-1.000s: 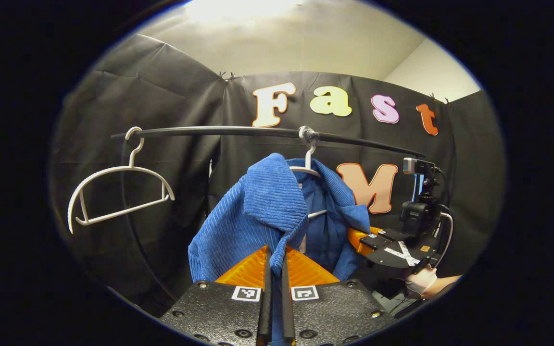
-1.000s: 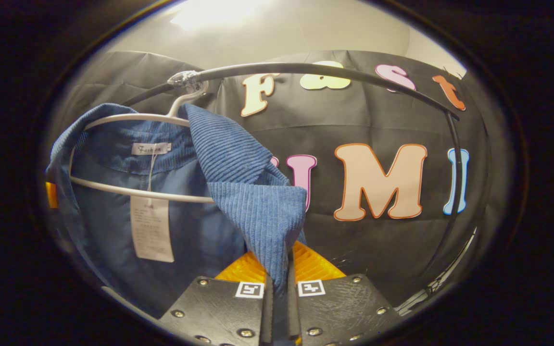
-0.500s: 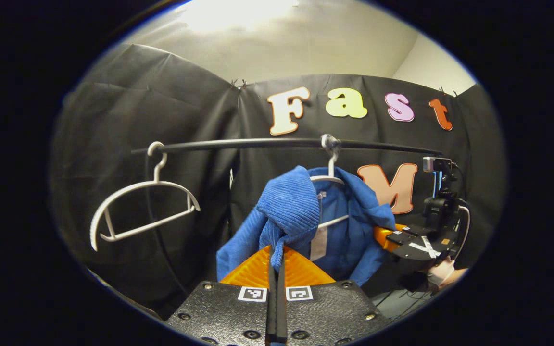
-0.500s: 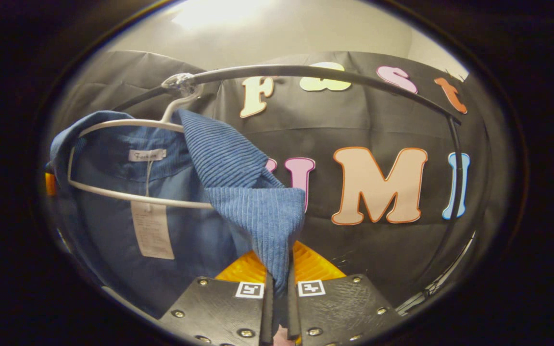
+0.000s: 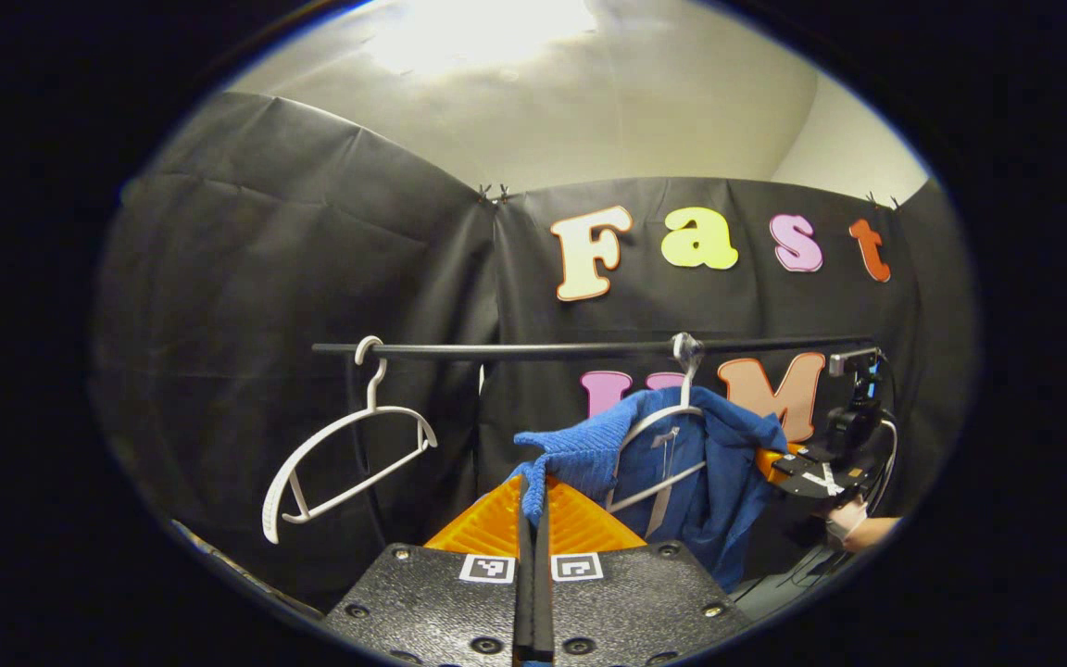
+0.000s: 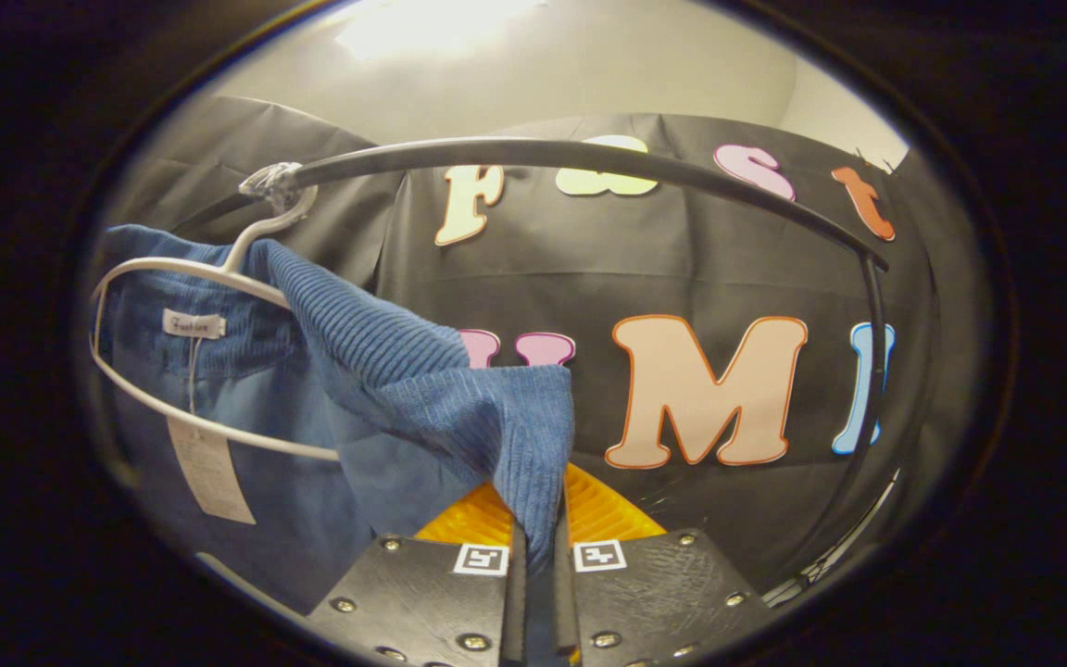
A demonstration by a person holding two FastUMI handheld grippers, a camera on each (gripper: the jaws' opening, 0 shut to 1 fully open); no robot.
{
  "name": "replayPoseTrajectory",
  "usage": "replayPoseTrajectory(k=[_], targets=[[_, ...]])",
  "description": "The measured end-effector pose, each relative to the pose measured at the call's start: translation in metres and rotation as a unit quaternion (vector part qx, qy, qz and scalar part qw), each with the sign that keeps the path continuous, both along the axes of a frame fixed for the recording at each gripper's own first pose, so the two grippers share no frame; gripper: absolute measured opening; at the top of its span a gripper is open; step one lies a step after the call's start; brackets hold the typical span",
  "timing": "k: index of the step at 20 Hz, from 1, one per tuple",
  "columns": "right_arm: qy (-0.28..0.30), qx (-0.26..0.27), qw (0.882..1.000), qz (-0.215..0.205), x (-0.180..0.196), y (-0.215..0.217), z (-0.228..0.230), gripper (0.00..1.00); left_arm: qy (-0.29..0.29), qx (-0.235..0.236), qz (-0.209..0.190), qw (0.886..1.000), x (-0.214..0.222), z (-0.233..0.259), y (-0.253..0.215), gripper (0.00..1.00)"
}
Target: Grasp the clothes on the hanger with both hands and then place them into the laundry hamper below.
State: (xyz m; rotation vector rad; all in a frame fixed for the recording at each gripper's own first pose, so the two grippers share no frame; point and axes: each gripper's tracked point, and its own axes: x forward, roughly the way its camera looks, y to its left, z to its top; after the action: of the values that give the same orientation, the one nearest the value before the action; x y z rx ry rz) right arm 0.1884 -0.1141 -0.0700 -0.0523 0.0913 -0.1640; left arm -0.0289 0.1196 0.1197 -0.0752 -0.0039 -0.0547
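Left gripper view showed, left to right, an empty hanger [image 5: 344,459] hooked near the left end of the rail [image 5: 533,349], then the left gripper [image 5: 533,505] low under the rail's middle with its fingers closed tight on a fold of the blue corduroy garment [image 5: 682,463], then the loaded hanger [image 5: 672,435] hooked farther right along the rail, tilted, with much of the garment draped on it, and last the right gripper [image 5: 779,459], held by a hand [image 5: 853,533] below the rail's right end, at the garment's far edge. Right gripper view showed the loaded hanger [image 6: 209,278] hooked at the left end of the rail [image 6: 589,157], tilted, with the collar and tags inside its loop, and the blue corduroy garment [image 6: 385,371] running rightward and down from that hook into the right gripper [image 6: 541,547], whose fingers were pinched shut on a bunched corner below the rail's middle. The step in hand appeared to be stripping the garment off the hanger, both grasps being made. The next move likely called for both grippers to pull away together, keeping their hold, until the shoulders slid clear, then to lower the garment to the hamper under the rail.
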Motion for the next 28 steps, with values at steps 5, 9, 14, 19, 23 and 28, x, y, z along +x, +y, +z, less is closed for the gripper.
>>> replayPoseTrajectory(k=[5,9,14,19,23,28], targets=[[-0.011,0.004,1.000,-0.003,0.009,-0.004,0.007,0.11,0.001,-0.022,0.010,1.000,0.013,0.004,0.027,0.00],[-0.016,0.004,1.000,-0.005,0.015,-0.008,0.010,0.11,0.008,0.002,0.010,1.000,0.030,-0.004,0.040,0.00],[-0.024,0.014,0.999,-0.015,0.021,-0.016,0.016,0.11,0.011,-0.004,0.000,1.000,0.056,-0.022,0.054,0.00],[-0.032,0.019,0.998,-0.040,0.032,-0.036,0.018,0.11,0.000,-0.010,-0.034,0.999,0.079,-0.040,0.048,0.00],[-0.033,0.033,0.997,-0.066,0.040,-0.060,0.018,0.11,-0.007,0.002,-0.071,0.997,0.098,-0.059,0.027,0.00],[-0.032,0.023,0.996,-0.076,0.049,-0.072,0.016,0.11,-0.004,-0.039,-0.092,0.995,0.106,-0.078,0.019,0.00]])
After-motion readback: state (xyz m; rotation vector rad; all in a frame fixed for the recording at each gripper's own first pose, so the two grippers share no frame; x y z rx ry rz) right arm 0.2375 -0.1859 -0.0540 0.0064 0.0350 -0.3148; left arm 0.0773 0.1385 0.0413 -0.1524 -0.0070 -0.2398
